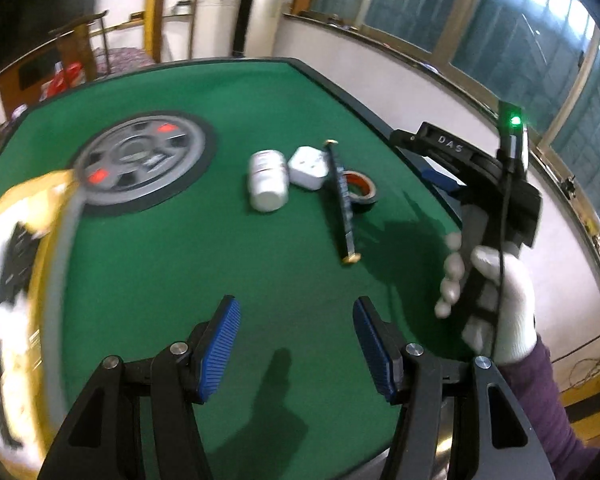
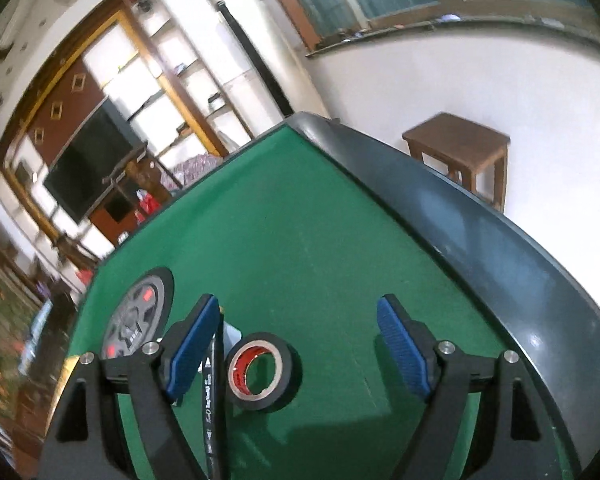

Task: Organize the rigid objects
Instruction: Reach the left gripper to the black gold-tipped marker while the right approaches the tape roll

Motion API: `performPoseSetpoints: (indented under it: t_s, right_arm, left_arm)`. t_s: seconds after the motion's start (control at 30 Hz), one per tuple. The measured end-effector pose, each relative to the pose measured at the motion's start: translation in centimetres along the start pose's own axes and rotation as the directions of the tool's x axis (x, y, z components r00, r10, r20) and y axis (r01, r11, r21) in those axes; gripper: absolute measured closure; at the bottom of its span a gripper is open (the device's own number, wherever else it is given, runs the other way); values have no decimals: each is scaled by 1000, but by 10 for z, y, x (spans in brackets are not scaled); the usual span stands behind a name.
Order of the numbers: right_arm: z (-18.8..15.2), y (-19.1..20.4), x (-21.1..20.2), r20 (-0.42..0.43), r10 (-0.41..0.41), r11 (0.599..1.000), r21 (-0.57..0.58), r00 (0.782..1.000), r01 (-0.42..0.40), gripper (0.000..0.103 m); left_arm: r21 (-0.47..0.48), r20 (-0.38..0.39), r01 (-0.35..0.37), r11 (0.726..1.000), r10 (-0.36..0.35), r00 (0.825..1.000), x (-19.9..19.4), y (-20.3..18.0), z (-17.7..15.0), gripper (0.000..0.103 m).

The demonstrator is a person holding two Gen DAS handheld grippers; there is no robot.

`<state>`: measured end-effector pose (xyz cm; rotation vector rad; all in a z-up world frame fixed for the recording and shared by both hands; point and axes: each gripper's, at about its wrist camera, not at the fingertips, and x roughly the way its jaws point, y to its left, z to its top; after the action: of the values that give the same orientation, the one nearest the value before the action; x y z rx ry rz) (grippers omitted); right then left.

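Note:
On the green table (image 1: 236,264) lie a white bottle (image 1: 268,184) on its side, a white plug adapter (image 1: 308,168), a long black stick with gold ends (image 1: 342,196) and a black tape roll with a red core (image 1: 360,192). My left gripper (image 1: 295,304) hovers short of them, open and empty. In the right wrist view my right gripper (image 2: 298,304) is open and still widening. The tape roll (image 2: 260,372) lies on the felt between its fingers, untouched, and the stick (image 2: 212,396) runs along the left finger.
A yellow box (image 1: 4,216) with blurred black and white contents fills the left edge. A grey round panel (image 1: 140,156) is set into the table's middle. A gloved hand (image 1: 500,300) holds the right gripper's handle. The table's dark rim (image 2: 480,232) and a wooden stool (image 2: 460,148) are at right.

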<state>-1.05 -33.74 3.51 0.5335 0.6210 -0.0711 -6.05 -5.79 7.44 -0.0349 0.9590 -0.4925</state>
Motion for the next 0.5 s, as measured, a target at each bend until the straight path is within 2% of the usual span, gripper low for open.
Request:
performPoseSetpoints:
  t_s: [0.13, 0.3, 0.47, 0.5]
  right_arm:
    - [2, -14, 0, -1, 23, 998, 66, 1000, -23, 22]
    - [1, -17, 7, -41, 50, 994, 94, 998, -46, 22]
    - [2, -17, 9, -44, 55, 995, 81, 998, -51, 22]
    - [2, -18, 9, -45, 54, 996, 79, 998, -51, 22]
  left_arm:
    - [11, -25, 27, 1000, -27, 999, 37, -15, 23, 41]
    - [79, -41, -3, 997, 6, 999, 78, -34, 42, 41]
    - [128, -52, -13, 992, 19, 998, 104, -48, 50, 42]
    - [135, -46, -16, 991, 22, 999, 106, -50, 51, 46]
